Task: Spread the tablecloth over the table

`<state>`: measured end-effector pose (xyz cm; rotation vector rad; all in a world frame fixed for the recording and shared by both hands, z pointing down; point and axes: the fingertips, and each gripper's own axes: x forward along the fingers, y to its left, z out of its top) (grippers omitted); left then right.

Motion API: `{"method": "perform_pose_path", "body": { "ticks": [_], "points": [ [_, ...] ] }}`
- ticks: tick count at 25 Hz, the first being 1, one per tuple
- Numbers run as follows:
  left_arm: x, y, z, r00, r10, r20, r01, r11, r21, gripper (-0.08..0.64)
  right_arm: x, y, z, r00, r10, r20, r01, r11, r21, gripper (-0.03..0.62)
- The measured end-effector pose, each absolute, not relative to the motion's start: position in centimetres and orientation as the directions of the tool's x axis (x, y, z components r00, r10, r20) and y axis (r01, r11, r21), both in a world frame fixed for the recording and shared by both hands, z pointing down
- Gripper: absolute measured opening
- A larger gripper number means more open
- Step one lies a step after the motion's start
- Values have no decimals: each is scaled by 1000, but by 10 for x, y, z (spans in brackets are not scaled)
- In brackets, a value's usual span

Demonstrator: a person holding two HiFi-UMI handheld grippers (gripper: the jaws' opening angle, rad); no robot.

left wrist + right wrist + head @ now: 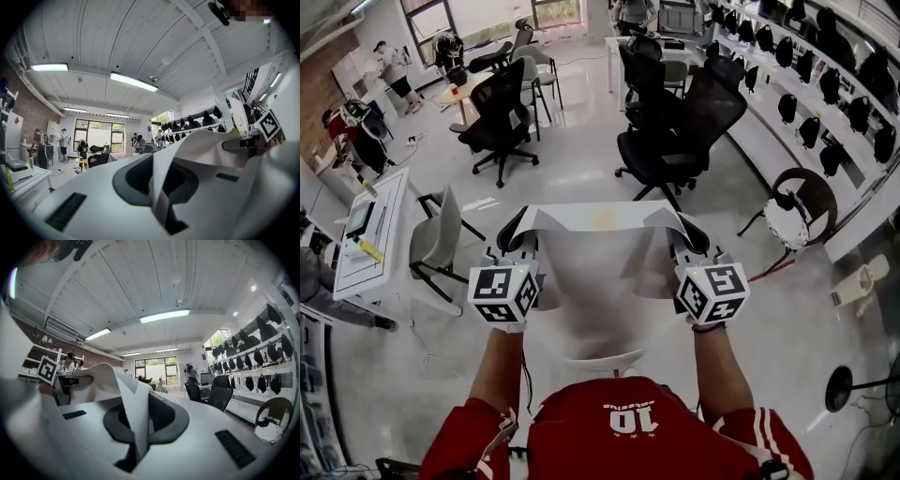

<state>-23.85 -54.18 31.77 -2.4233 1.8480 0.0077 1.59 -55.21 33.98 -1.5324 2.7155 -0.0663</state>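
Head view only: tablecloth (600,258) spans between left gripper (516,234), right gripper (686,234); gripper views: both clamped on tablecloth edge; chairs (703,112) beyond tablecloth, open floor (581,164) between.

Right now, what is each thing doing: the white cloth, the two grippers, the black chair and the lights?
tablecloth, up in the air, stretched between both grippers, the rest hanging down.
left gripper, shut on the tablecloth's edge.
right gripper, shut on the tablecloth's edge.
black office chair, upright, nobody in it.
ceiling lights, on.
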Motion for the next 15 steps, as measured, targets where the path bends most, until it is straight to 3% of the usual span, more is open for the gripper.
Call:
{"method": "perform_pose_path", "body": {
  "ticks": [5, 11, 15],
  "points": [
    [-243, -579, 293, 262, -961, -94, -963, -253, -97, 14, 12, -585, 317, -519, -854, -32, -855, 519, -11, 15],
    [-236, -594, 233, 275, -934, -226, -955, -239, -175, 14, 17, -602, 275, -511, -852, -109, -859, 511, 35, 15],
    [-242, -590, 244, 262, -940, -217, -956, -222, -192, 14, 12, -601, 288, -519, -850, -86, -855, 517, 50, 15]
  ]
}}
